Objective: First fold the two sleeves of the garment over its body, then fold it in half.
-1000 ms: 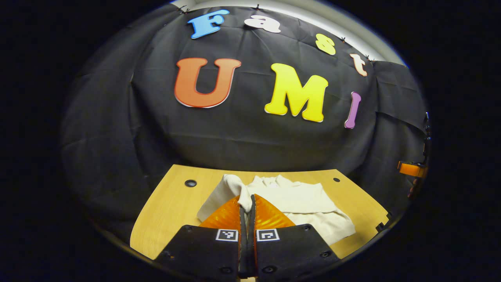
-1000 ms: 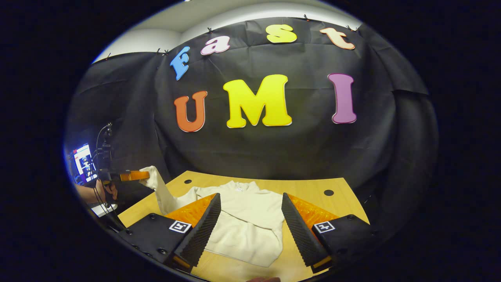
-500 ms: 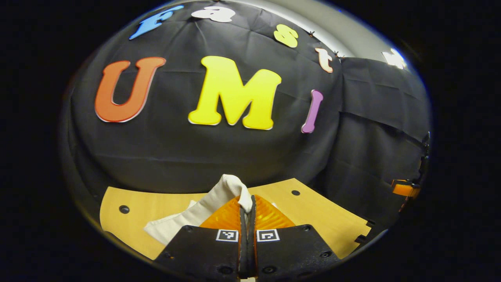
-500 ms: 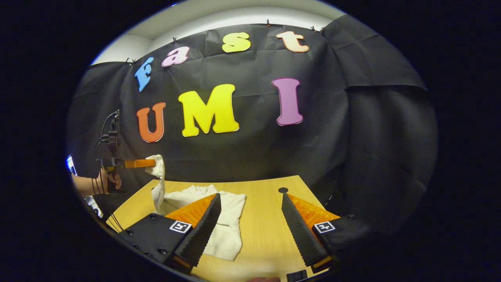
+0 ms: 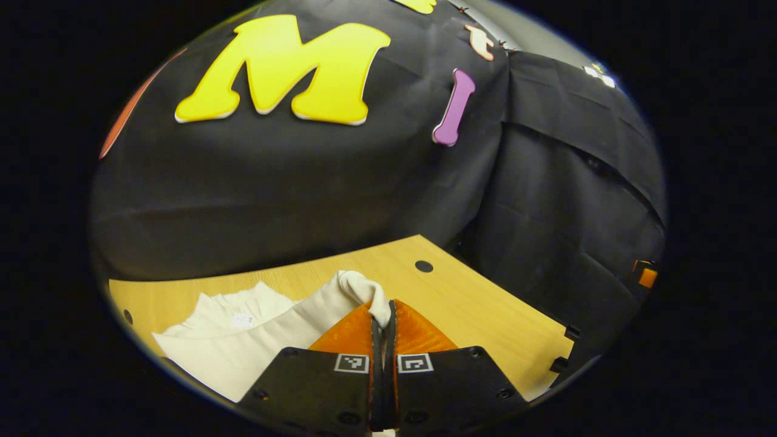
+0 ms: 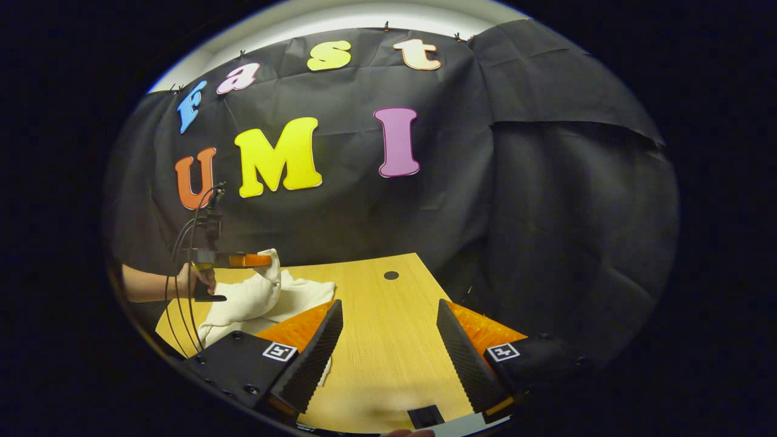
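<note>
Sleeve fold in progress: left gripper (image 5: 382,315) clamped on the sleeve cuff (image 5: 363,290).

The cream garment (image 5: 234,340) lies on the table (image 5: 485,309); in the left gripper view its body sits at 9 o'clock from the fingers, the sleeve running lengthwise from cuff to body. The left gripper is the nearer one. The right gripper (image 6: 388,340) hangs over bare table, fingers apart and empty. The right gripper view adds the hand (image 6: 197,280) holding the left gripper at 9 o'clock, cuff lifted above the body.
</note>
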`<move>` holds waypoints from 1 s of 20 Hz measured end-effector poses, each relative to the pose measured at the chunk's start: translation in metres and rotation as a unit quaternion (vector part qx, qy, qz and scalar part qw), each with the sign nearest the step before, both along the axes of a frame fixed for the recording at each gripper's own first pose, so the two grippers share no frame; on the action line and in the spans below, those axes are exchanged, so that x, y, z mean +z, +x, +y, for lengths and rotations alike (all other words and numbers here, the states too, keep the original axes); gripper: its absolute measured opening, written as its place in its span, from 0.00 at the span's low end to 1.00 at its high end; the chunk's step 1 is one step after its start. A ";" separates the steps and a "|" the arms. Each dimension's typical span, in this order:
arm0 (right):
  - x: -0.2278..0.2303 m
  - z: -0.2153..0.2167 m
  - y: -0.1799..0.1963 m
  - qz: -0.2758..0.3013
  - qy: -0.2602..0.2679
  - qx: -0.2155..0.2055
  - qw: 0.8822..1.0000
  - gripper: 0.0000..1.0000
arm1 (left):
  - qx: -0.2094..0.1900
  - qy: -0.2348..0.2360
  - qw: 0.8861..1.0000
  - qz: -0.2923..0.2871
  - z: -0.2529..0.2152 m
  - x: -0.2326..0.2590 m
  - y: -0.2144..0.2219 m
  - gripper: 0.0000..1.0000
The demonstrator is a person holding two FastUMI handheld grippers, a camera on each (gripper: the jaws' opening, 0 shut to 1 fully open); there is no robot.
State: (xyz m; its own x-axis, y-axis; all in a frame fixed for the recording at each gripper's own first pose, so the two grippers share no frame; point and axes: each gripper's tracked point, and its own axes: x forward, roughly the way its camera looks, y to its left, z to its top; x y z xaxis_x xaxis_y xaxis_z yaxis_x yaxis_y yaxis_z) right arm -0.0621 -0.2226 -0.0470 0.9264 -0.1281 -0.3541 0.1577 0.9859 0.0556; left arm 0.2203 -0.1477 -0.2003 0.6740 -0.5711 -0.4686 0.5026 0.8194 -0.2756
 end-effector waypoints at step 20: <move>-0.008 0.084 0.038 0.022 0.005 0.094 0.995 0.98 | 0.168 -0.031 0.985 0.017 0.069 -0.027 -0.016 0.99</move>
State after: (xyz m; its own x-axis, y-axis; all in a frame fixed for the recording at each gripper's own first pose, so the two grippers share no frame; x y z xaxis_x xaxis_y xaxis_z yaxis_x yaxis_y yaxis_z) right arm -0.0240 -0.1382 -0.0548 0.9173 0.0492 -0.3952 -0.0269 0.9977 0.0618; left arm 0.2048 -0.0789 -0.2273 0.8142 -0.3471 -0.4655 0.1956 0.9188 -0.3429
